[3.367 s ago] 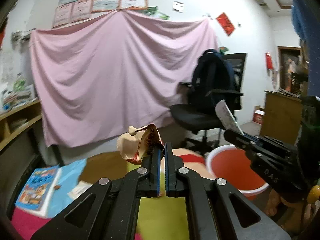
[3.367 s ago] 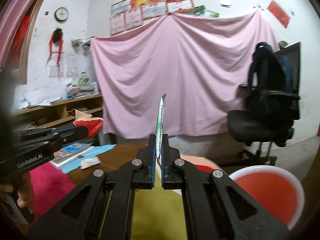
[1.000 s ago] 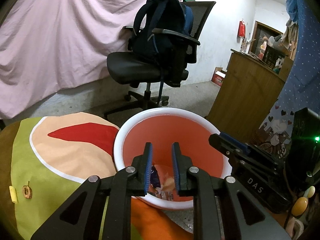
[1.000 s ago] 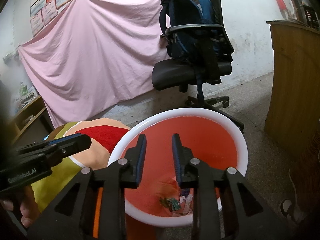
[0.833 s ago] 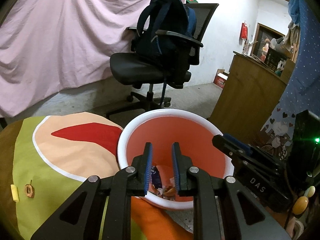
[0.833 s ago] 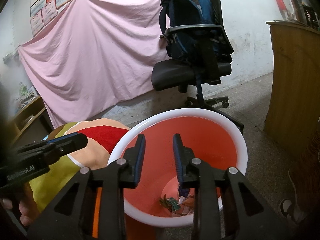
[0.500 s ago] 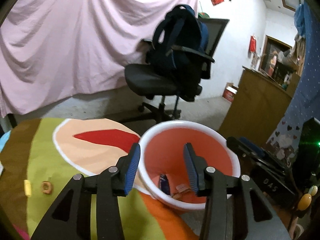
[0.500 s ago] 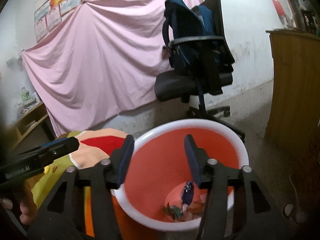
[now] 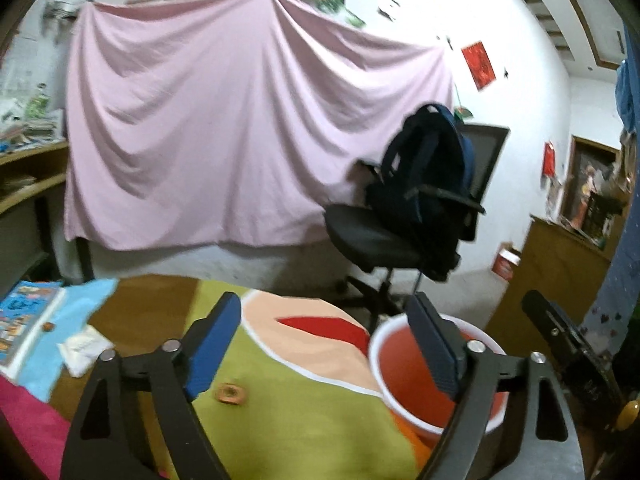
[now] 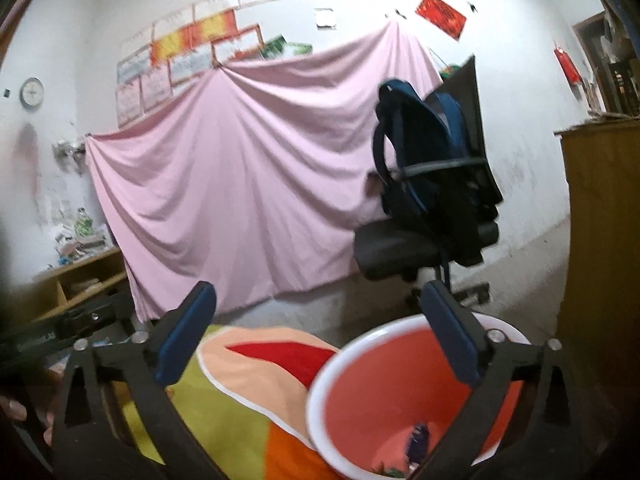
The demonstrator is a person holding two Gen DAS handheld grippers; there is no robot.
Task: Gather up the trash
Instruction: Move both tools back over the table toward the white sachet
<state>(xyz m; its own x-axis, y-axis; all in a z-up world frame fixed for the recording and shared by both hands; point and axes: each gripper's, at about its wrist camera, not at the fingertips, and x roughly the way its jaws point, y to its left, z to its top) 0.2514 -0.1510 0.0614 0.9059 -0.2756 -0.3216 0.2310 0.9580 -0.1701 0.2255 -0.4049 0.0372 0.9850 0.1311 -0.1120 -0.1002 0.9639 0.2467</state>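
A red bin with a white rim stands at the right end of the colourful cloth. A dark blue wrapper and other scraps lie at its bottom. My left gripper hangs over the cloth just left of the bin, its jaws opening with nothing between them. My right gripper is above the bin's near left rim, its jaws opening wide and empty. On the cloth lie a small orange-brown scrap, a crumpled white wrapper and a tiny brown bit.
A book lies on the blue patch at far left. An office chair with a dark backpack stands behind the bin before a pink sheet. A wooden cabinet is at right and shelves at left.
Both grippers opened from nearly shut to wide and let their trash fall into the bin. Both rose and tilted up, and the left one swung left over the cloth.
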